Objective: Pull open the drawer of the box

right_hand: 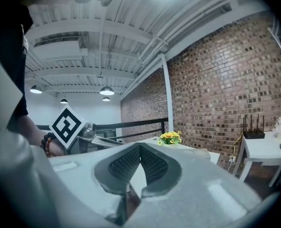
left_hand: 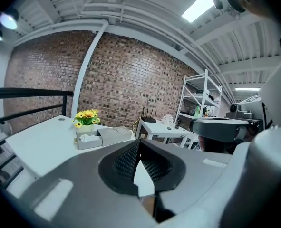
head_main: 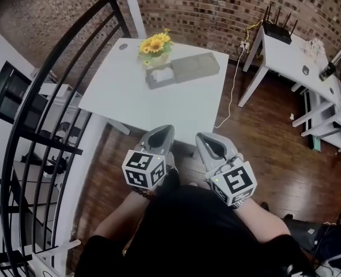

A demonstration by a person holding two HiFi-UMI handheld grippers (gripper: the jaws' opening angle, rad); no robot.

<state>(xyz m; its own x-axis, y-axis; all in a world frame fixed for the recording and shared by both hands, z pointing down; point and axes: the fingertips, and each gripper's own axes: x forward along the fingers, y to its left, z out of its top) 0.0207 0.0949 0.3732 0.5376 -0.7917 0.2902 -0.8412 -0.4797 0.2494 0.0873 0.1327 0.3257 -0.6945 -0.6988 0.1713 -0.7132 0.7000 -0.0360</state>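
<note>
A grey box (head_main: pixel 194 67) lies on the white table (head_main: pixel 130 97), far ahead of me. Its drawer (head_main: pixel 158 77) sticks out to the left and holds something white. In the left gripper view the box (left_hand: pixel 114 135) and its pulled-out drawer (left_hand: pixel 88 140) sit by the yellow flowers (left_hand: pixel 85 117). My left gripper (head_main: pixel 163 131) and right gripper (head_main: pixel 205 138) are held close to my body, short of the table's near edge, well away from the box. Both are shut with nothing between them: left gripper (left_hand: pixel 139 144), right gripper (right_hand: pixel 140 146).
A pot of yellow flowers (head_main: pixel 154 45) stands right behind the drawer. A black railing (head_main: pixel 43 97) curves along the left. A second white table (head_main: pixel 285 56) at the right carries a black router (head_main: pixel 278 32). A cable (head_main: pixel 232 91) hangs to the wooden floor (head_main: pixel 262 137).
</note>
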